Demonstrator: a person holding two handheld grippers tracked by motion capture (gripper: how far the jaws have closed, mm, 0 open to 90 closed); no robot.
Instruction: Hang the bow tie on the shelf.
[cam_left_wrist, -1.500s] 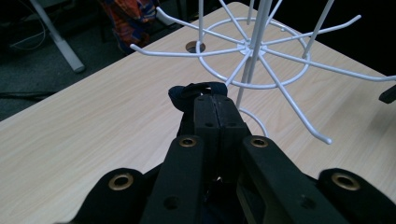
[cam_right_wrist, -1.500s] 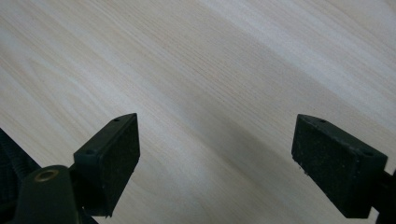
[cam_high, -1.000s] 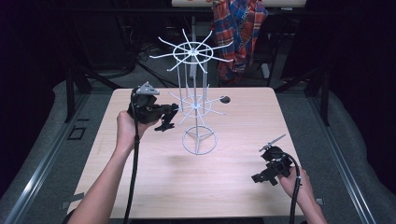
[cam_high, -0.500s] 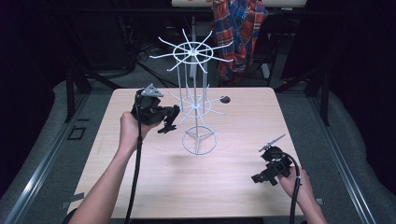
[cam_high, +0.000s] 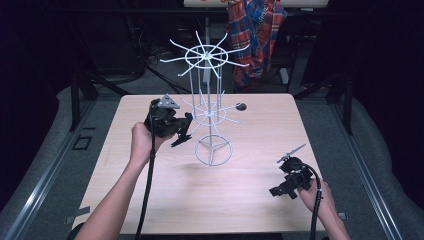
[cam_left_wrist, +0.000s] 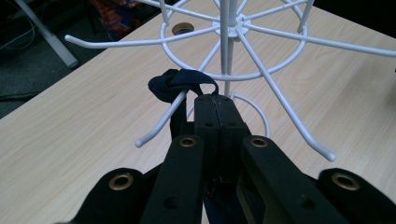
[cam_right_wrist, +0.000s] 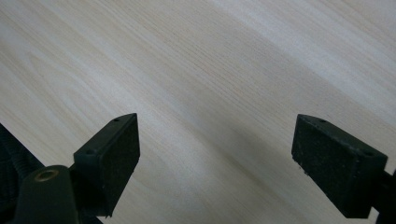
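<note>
So the left tool is clamping a dark blue band, jaws pressed tight together on it, and the band's loop is sitting around one white arm of the lower ring of the wire rack. From above, that left tool is hanging just beside the rack near the middle of the table. The right tool is idling with jaws spread wide, gripping nothing, hovering over bare wood at the near right corner, well apart from the rack.
</note>
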